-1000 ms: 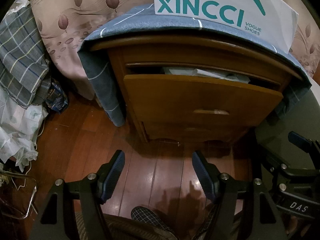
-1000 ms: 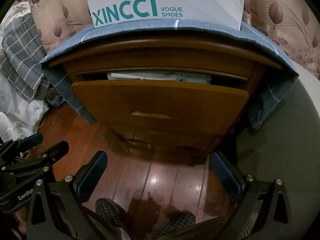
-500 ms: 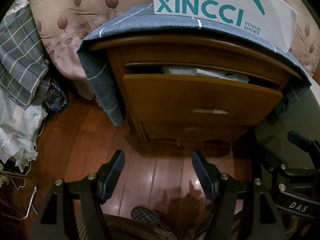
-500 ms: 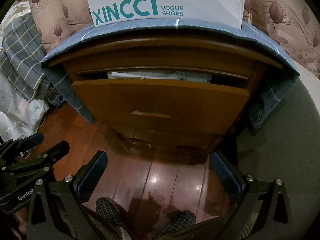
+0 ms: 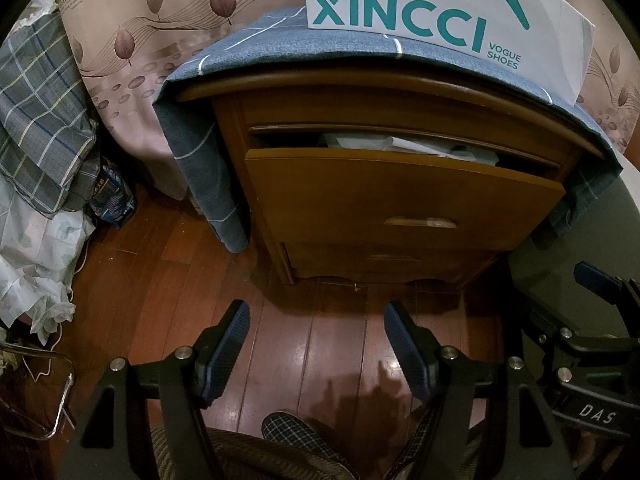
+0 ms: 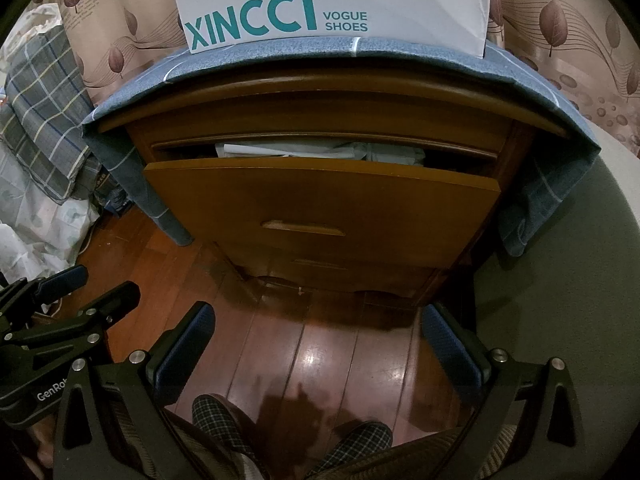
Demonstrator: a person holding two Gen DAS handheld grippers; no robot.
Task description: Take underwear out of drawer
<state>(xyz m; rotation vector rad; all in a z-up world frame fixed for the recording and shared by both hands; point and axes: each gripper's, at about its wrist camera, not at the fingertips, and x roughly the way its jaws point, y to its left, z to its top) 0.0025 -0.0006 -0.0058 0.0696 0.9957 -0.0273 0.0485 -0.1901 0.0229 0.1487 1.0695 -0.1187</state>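
Note:
A wooden nightstand has its top drawer point(image 5: 400, 196) pulled partly open; it also shows in the right wrist view point(image 6: 320, 204). Pale folded cloth point(image 5: 408, 146) peeks over the drawer front, seen too in the right wrist view point(image 6: 320, 149); I cannot tell which piece is underwear. My left gripper point(image 5: 316, 320) is open and empty, low over the floor, well short of the drawer. My right gripper point(image 6: 318, 322) is open and empty, also short of the drawer.
A white XINCCI shoe box point(image 5: 440, 20) sits on a blue cloth point(image 5: 248, 40) over the nightstand. Plaid and white fabrics point(image 5: 36, 128) pile at left. A grey-green surface point(image 6: 560, 280) lies right. Slippered feet point(image 6: 224, 424) rest on the wood floor. A lower drawer point(image 5: 392, 258) is shut.

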